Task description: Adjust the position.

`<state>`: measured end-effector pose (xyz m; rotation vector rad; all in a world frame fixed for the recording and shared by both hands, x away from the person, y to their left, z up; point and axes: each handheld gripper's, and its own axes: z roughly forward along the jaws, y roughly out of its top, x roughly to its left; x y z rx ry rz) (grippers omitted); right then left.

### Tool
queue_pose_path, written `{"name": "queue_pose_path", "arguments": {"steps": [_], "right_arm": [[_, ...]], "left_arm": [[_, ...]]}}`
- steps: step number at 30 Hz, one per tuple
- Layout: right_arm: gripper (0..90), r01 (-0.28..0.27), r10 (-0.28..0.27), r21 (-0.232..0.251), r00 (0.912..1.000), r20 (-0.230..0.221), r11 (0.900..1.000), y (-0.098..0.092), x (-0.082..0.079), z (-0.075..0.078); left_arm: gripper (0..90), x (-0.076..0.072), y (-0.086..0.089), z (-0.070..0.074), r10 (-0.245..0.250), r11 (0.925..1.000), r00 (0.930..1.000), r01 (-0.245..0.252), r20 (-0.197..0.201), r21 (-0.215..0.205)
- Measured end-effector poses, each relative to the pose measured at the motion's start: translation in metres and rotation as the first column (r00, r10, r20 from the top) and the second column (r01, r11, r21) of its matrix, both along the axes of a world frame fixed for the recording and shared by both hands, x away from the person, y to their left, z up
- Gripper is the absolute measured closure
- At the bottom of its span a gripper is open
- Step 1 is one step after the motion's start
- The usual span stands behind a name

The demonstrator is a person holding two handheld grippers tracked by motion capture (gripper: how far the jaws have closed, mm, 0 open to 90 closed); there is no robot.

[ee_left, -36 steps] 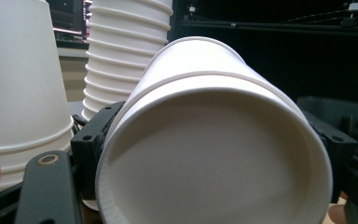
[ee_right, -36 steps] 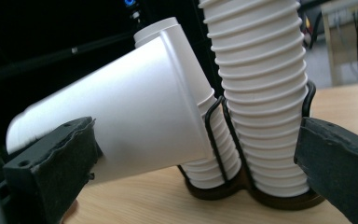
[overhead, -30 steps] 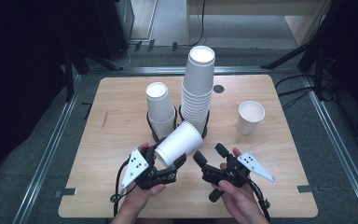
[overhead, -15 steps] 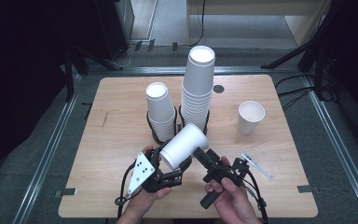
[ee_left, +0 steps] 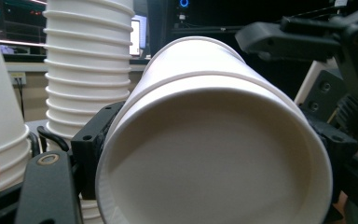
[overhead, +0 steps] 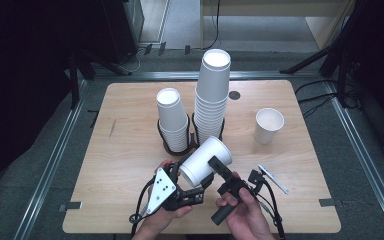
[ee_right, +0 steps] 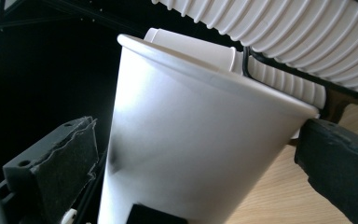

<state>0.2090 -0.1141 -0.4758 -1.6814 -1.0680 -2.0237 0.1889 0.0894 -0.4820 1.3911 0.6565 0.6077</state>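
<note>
Cups: two upright stacks in black holders, one single cup standing apart at the right, one held cup.
Held cup: above the worktop's near middle, tilted on its side, long axis slanting away to the right.
Left hand-held gripper: clamped on the held cup's lower end.
Right hand-held gripper: jaws apart, straddling the cup wall.
Open room: bare wood left of the hands.

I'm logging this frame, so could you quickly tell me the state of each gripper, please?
Left gripper: shut on the white paper cup, held tilted near its base.
Right gripper: open, its jaws either side of the same cup's rim end.
</note>
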Motion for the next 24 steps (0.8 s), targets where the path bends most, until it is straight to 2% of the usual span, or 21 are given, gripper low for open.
{"name": "queue_pose_path", "arguments": {"steps": [7,13,16,20,22,24], "right_arm": [[0.0,0.005,-0.004,0.019,0.9997,-0.022,1.0,0.0,0.001,-0.002],[0.4,-0.003,0.004,0.042,0.9994,-0.034,0.999,-0.003,0.004,-0.004],[7.3,0.005,-0.003,0.049,0.9988,-0.049,0.999,-0.005,0.004,-0.005],[11.8,0.014,-0.014,0.025,0.9999,-0.008,1.0,-0.003,0.0,-0.005],[12.1,0.021,-0.021,0.025,0.9998,0.006,0.999,-0.003,0.0,-0.004],[12.3,0.029,-0.03,0.025,0.9993,0.021,0.999,-0.004,-0.001,-0.003]], "left_arm": [[21.0,-0.003,-0.007,-0.002,-0.027,0.9996,0.9996,0.027,0.003,0.007],[20.7,-0.004,-0.011,-0.004,-0.069,0.9974,0.9976,0.069,0.005,0.023],[19.8,-0.003,-0.01,-0.005,-0.076,0.9968,0.997,0.077,-0.012,0.021],[18.0,-0.003,-0.01,-0.004,-0.075,0.9961,0.9971,0.076,-0.016,0.045],[16.6,-0.002,-0.009,-0.002,-0.079,0.9951,0.9959,0.082,-0.043,0.055],[10.0,0.002,-0.005,0.0,-0.088,0.994,0.9919,0.093,-0.091,0.057]]}}
